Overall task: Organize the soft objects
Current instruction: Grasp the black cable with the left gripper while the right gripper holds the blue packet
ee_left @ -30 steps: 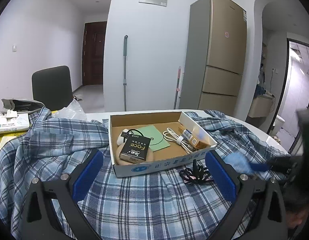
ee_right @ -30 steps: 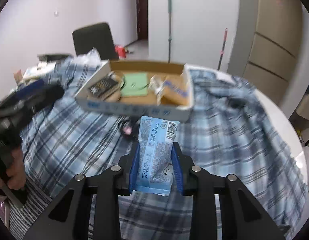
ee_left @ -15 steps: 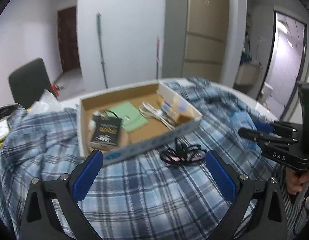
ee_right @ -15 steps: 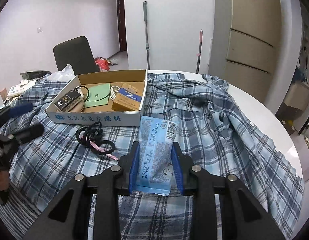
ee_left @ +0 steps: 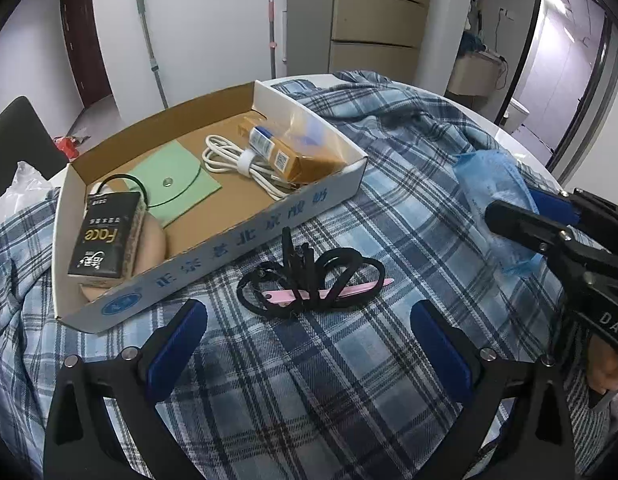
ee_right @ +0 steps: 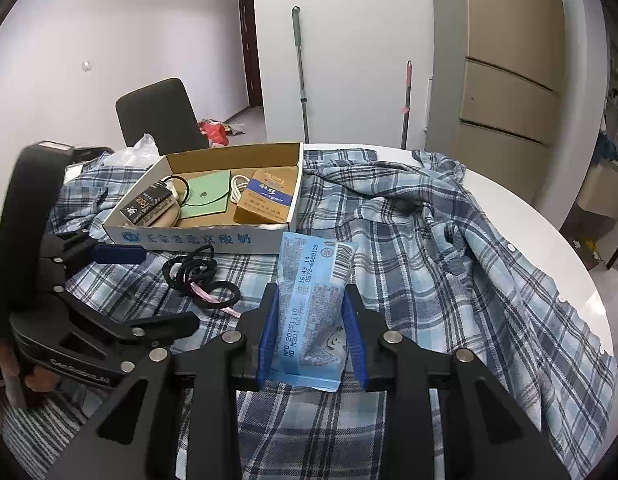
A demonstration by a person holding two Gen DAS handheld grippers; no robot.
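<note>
Right gripper [ee_right: 312,322] clamped on a light blue packet [ee_right: 314,306], held upright above the plaid shirt [ee_right: 409,248] (barcode end up), just in front of the cardboard box [ee_right: 213,236]. Left gripper [ee_left: 309,338] spread wide, holding nothing, hovering over a tangle of black hair ties [ee_left: 309,280] lying on the shirt beside the box's front wall. Inside the box: tissue pack [ee_left: 105,236], green pouch [ee_left: 173,180], white cable [ee_left: 241,164].

You worked over a blue, white and navy plaid shirt [ee_left: 349,380]. Beside the cardboard box [ee_left: 245,236], brown inside with white walls and blue lettering, lay black hair ties [ee_left: 309,276]. Your right gripper [ee_right: 312,328], black with blue pads, gripped a pale blue packet [ee_right: 313,304] printed in darker blue.
</note>
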